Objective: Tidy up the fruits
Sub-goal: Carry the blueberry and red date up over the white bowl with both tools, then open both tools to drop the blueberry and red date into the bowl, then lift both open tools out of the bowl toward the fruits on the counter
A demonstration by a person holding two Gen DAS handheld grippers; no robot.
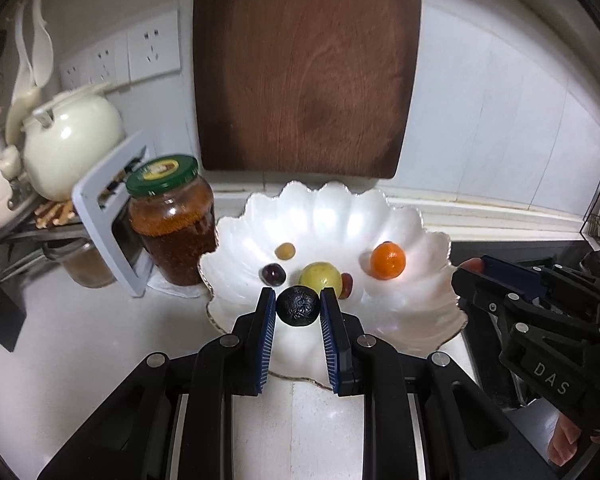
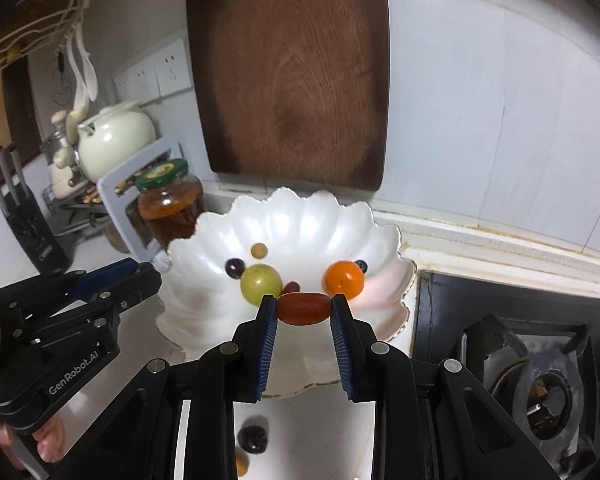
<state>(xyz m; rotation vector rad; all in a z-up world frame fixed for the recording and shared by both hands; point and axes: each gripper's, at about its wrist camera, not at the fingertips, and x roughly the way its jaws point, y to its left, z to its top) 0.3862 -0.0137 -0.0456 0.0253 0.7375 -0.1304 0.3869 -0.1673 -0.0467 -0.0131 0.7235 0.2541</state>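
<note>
A large dark wooden board (image 1: 306, 68) is seen leaning upright against the white tiled wall, directly behind a white scalloped bowl (image 1: 416, 312) that rests on the pale surface (image 1: 80, 340). To the left of the bowl, a cream teapot (image 1: 72, 140) is set on a rack, and a glass jar with a green lid (image 1: 172, 216) stands just beside the bowl's left rim. A black gas hob (image 2: 540, 364) is visible to the right of the bowl in the right wrist view. Both grippers are held over the near edge of the bowl and pointed down into it. The left gripper (image 1: 298, 306) is shown with its jaws clamped on a dark, wrinkled round fruit (image 1: 299, 306), held just above the bowl's front rim. The right gripper (image 2: 304, 309) is shown with its jaws clamped on an oblong red fruit (image 2: 303, 309), gripped end to end. Inside the bowl, an orange citrus fruit (image 1: 388, 261) lies to the right, with a small dark fruit (image 2: 361, 266) tucked behind it, and a yellow-green round fruit (image 1: 320, 276) sits near the middle. Around the latter, a dark purple grape (image 1: 273, 273), a small tan fruit (image 1: 285, 251) and a small red fruit (image 1: 347, 283) are arranged. 2 more small fruits, 1 dark (image 2: 253, 438) and 1 tan (image 2: 241, 463), are left on the surface in front of the bowl.
</note>
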